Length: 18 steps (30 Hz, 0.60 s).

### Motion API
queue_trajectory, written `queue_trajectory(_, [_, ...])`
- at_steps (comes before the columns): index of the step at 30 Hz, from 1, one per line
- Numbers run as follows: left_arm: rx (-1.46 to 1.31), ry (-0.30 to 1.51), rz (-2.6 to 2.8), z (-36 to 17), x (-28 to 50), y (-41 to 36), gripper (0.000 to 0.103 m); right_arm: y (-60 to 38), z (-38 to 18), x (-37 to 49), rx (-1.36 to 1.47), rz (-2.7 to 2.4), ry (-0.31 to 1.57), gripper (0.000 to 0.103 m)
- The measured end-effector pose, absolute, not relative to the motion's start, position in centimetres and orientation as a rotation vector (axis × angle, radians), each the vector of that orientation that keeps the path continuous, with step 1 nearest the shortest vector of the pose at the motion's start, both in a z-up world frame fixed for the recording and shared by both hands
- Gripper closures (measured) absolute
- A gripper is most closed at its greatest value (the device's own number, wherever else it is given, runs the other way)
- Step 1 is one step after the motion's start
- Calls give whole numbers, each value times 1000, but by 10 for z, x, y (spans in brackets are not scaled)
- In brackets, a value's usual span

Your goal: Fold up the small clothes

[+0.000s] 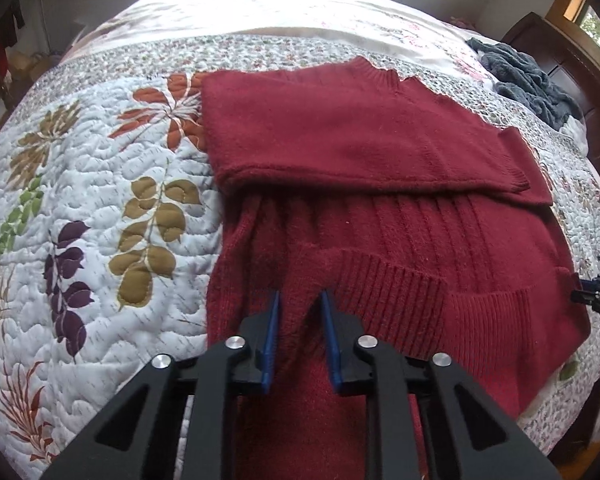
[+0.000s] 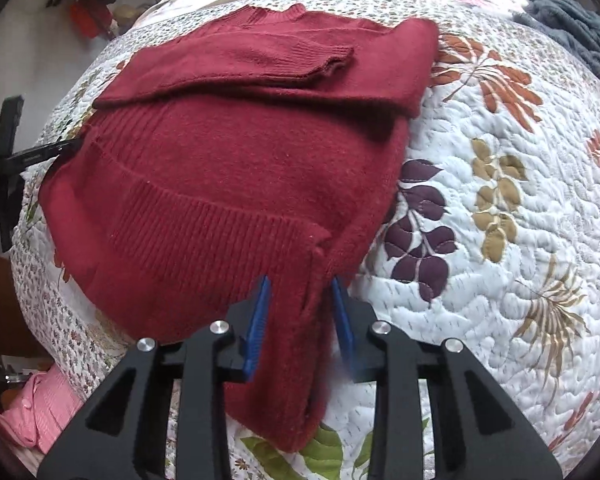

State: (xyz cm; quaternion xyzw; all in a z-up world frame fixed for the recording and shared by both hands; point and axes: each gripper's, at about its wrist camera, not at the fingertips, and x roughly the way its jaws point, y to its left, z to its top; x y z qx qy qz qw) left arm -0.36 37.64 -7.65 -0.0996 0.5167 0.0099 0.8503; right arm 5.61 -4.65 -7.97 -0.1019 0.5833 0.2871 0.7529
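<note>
Under everything lies the bed's quilt (image 1: 100, 208), pale with stitched leaves in brown, purple, green and rust, and it fills most of both my wrist views. On it, spread across the middle, is the dark red sweater (image 1: 380, 200), collar toward the far side, its two sleeves folded across the chest so one cuff (image 2: 332, 60) lies on top, and its ribbed hem (image 1: 440, 292) nearest me. Far off by the bed's edge sits a crumpled grey-blue blanket (image 1: 528, 84), well apart from the sweater. A bit of pink cloth (image 2: 36, 412) shows low beside the bed in my right view. My left gripper (image 1: 300, 312) has its blue fingers on either side of a bunched fold at the sweater's hem corner, with fabric filling the gap between them, so it is pinching the knit. My right gripper (image 2: 300, 296) does likewise at the opposite hem corner, its pads clasping a raised ridge of red wool.
</note>
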Motion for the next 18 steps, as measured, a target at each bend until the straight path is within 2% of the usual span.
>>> queue_trajectory(5, [-173,1096,12,-77,-2,372,83,-47,-69,53,-227,627,1230,70])
queue_trajectory(11, [-179,1110,16,-84,4,369,75,-40,-83,59,-267,638,1277,70])
queue_trajectory(18, [-205,1098,-25,-79,2,374,75,-39,-93,63,-225,664,1327,71])
